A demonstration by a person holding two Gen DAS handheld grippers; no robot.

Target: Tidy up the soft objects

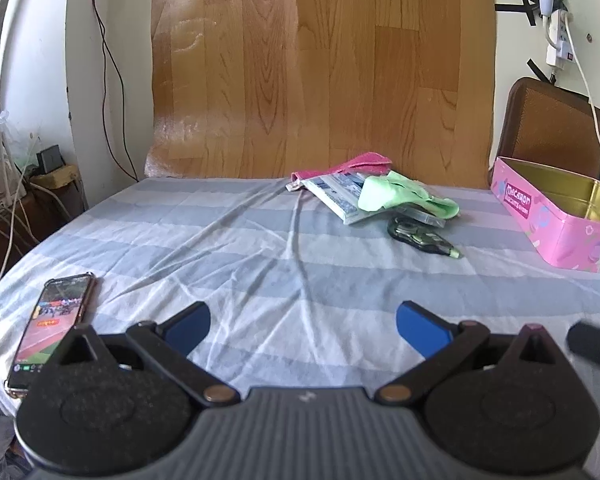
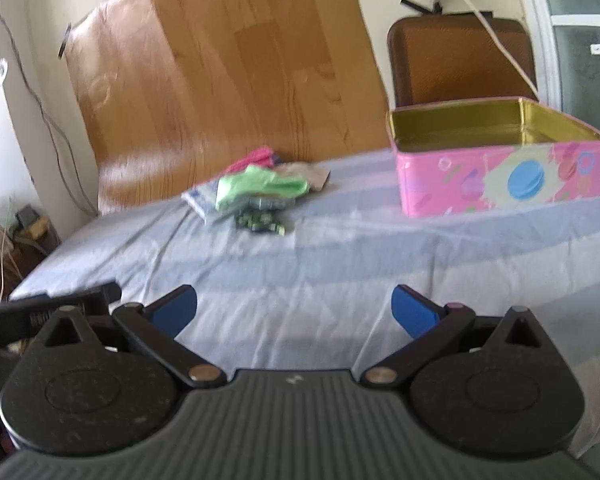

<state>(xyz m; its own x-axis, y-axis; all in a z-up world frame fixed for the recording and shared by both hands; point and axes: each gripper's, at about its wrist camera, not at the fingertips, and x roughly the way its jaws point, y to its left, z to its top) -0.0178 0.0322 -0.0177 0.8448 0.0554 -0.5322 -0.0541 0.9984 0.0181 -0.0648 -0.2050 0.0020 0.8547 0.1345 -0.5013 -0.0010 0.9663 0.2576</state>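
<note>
The green cloth [image 1: 407, 196] lies crumpled at the far side of the bed, draped over a flat plastic packet [image 1: 331, 196]. The pink cloth [image 1: 347, 166] lies bunched just behind it, partly under the packet. The pink tin [image 2: 499, 160] stands open, upright, well apart to the right.

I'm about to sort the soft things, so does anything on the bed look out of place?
Yes. A lit smartphone lies alone at the near left edge of the striped bedsheet. A dark green-tipped gadget sits against the heap with the light green cloth and pink cloth. Neither looks soft.
</note>
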